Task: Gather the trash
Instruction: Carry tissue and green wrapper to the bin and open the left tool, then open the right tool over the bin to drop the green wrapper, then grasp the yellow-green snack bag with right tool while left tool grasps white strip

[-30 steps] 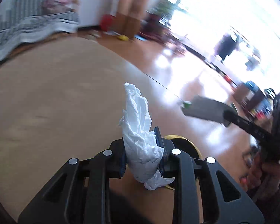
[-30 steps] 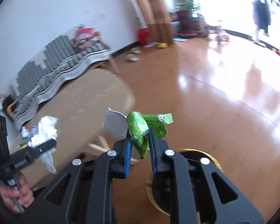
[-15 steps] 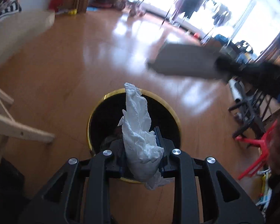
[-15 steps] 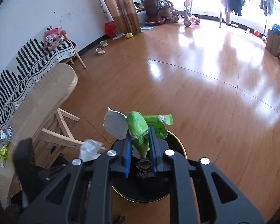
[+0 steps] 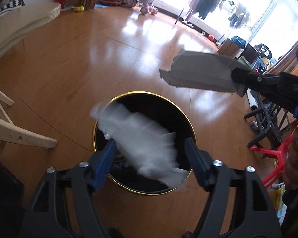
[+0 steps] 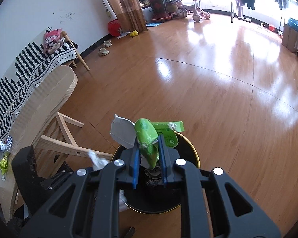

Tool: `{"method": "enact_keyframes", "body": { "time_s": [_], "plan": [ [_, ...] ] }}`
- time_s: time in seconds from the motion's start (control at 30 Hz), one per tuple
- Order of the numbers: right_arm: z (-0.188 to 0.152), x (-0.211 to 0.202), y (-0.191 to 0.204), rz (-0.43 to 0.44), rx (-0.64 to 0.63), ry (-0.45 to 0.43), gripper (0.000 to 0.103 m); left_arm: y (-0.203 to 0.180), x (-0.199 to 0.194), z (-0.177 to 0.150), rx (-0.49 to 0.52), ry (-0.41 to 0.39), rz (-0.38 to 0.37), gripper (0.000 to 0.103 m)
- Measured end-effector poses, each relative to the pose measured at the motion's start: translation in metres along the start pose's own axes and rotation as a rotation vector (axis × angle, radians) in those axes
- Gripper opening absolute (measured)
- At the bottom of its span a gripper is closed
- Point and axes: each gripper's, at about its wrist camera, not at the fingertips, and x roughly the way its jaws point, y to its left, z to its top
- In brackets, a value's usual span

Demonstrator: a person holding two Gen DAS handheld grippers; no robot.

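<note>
In the left wrist view my left gripper [image 5: 150,144] hangs over a black bin with a gold rim [image 5: 149,93]. Its jaws are opening, and a white tissue [image 5: 141,138] shows as a blur between the blue pads, loose above the bin's mouth. My right gripper [image 6: 149,144] is shut on a torn green carton [image 6: 147,132] with a grey inner side, held above the bin rim [image 6: 194,152]. From the left wrist the right gripper [image 5: 236,79] shows at the right with the carton's grey face [image 5: 198,73]. A bit of the tissue [image 6: 97,159] peeks out at lower left.
A pale wooden table [image 6: 49,99] with slanted legs stands just left of the bin. A striped throw covers a bench [image 6: 29,63] by the wall. A red stool [image 5: 276,152] and black frames crowd the right. Bare wood floor [image 6: 208,79] lies beyond.
Both grippers swung from the table down to over the bin. The left jaws have spread and the tissue has slipped out of the grip, blurring. The right still clamps the carton.
</note>
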Motion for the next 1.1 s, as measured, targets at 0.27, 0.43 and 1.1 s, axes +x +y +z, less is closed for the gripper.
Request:
{"method": "enact_keyframes", "body": {
  "time_s": [0.27,0.43,1.1],
  "plan": [
    [0.000,0.001,-0.002,0.006,0.003,0.015,0.018,0.001,0.001,0.000,-0.013,0.005,0.012,0.077],
    [0.002,0.003,0.001,0.012,-0.003,0.019,0.018,0.005,-0.002,0.000,-0.030,0.005,0.019,0.080],
    [0.019,-0.005,0.062,0.109,-0.085,-0.008,0.071,0.063,-0.132,0.003,-0.172,-0.177,0.140,0.089]
  ]
}}
